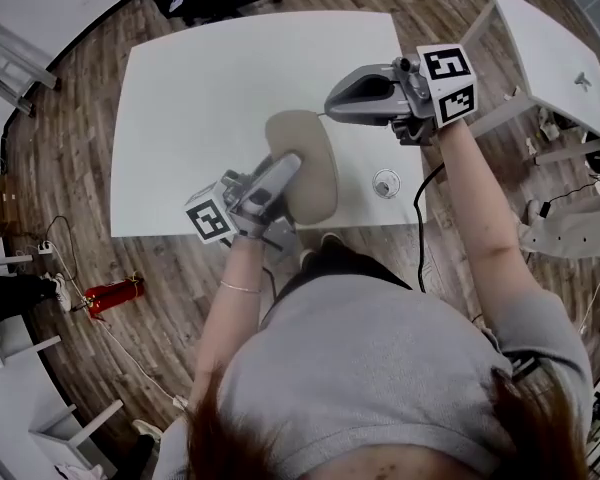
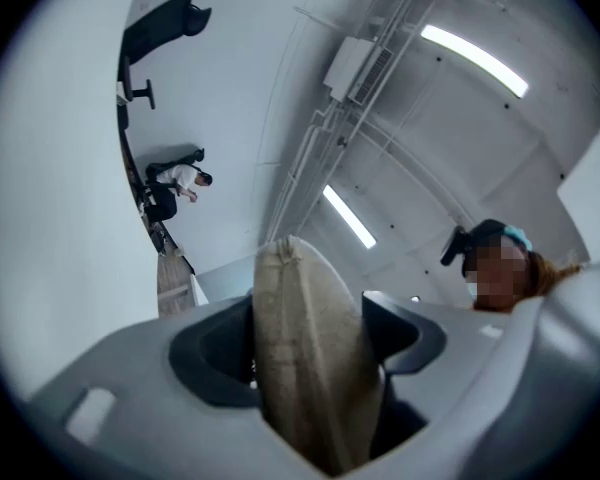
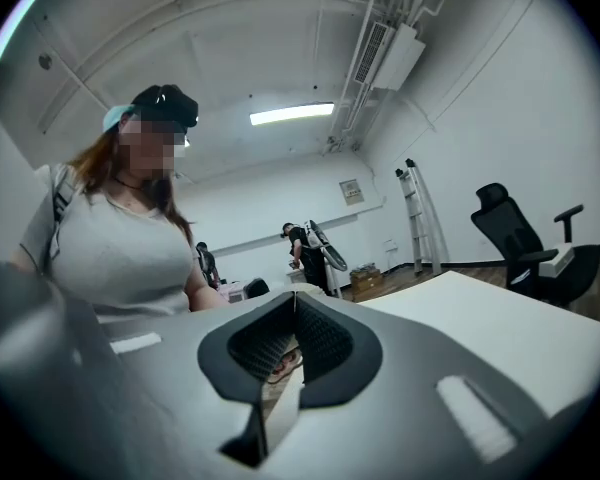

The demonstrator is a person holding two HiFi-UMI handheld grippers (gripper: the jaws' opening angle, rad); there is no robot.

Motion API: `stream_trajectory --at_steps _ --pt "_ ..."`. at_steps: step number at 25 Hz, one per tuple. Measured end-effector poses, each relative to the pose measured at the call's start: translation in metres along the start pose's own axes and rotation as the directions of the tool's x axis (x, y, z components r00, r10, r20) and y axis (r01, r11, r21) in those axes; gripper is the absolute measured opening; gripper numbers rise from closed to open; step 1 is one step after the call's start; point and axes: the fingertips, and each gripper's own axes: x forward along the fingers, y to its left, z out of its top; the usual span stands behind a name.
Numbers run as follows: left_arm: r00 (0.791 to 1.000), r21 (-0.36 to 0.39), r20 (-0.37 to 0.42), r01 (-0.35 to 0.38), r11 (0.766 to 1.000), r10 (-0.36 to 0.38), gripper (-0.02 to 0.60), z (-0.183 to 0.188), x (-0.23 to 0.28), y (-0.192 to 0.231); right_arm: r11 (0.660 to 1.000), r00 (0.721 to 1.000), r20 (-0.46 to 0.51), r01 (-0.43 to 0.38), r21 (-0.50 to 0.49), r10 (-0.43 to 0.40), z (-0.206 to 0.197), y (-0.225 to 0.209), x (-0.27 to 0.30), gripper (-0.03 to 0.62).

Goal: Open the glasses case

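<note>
**Grey-shirted shoulders (image 1: 380, 368) below, glasses case (image 1: 315, 173) held end-on between two grippers**

Past the shoulders, the biggest thing in head view is the white table (image 1: 200, 98). As far as I can judge, the case is held over the table's near edge rather than lying on it. It is a beige oval, closed, and I see no gap along its rim.

Its long axis runs from the left gripper (image 1: 288, 165) at the near end, up and away to a far tip. That tip is near the right gripper (image 1: 330, 101), though I cannot tell whether they touch.

In left gripper view the case (image 2: 310, 368) stands narrow-edge-on and fills the gap of the left gripper (image 2: 310, 313). Both pads lie against its flanks, which I read as a firm pinch on the near end.

Right gripper view shows the right gripper (image 3: 294, 303) with its jaws pressed together on nothing.

So the free end of the case points toward the right gripper, which is the nearer tool and the only one unoccupied. To pull the case open, I reckon those jaws must part first and take the far end across the case's length, not along it. I cannot tell which face carries the flap.

The smallest thing is a round clear object (image 1: 385, 183) on the table, right of the case and apart from it.
</note>
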Motion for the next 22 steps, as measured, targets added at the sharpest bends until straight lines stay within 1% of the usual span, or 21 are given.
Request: stream_trajectory --at_steps 2,4,7,10,14,19,22 --pt "0.998 -0.047 0.044 -0.033 0.998 0.036 0.321 0.007 -0.002 0.007 0.998 0.998 0.006 0.057 -0.021 -0.057 -0.006 -0.003 -0.002 0.008" --pt "0.995 -0.071 0.062 -0.076 0.995 0.081 0.322 0.012 -0.003 0.014 0.993 0.993 0.017 0.115 -0.034 -0.114 -0.01 -0.007 -0.003 0.008" --pt "0.985 -0.079 0.073 -0.15 0.986 0.156 0.322 0.022 -0.005 0.027 0.977 0.978 0.031 0.209 -0.045 -0.207 -0.016 -0.016 -0.003 0.008" --pt "0.975 -0.085 0.095 -0.191 0.978 0.199 0.322 0.031 -0.004 0.035 0.961 0.962 0.045 0.271 -0.055 -0.269 -0.024 -0.016 -0.003 0.008" --pt "0.966 -0.091 0.12 -0.219 0.971 0.229 0.322 0.044 -0.001 0.045 0.939 0.941 0.059 0.337 -0.072 -0.333 -0.028 -0.018 -0.005 0.008" --pt "0.953 -0.128 0.157 -0.24 0.962 0.259 0.322 0.054 -0.004 0.056 0.91 0.914 0.07 0.404 -0.093 -0.399 -0.037 -0.02 -0.002 0.008" --pt "0.948 -0.136 0.167 -0.251 0.958 0.272 0.322 0.059 -0.004 0.061 0.892 0.896 0.11 0.441 -0.094 -0.431 -0.039 -0.018 -0.002 0.008"
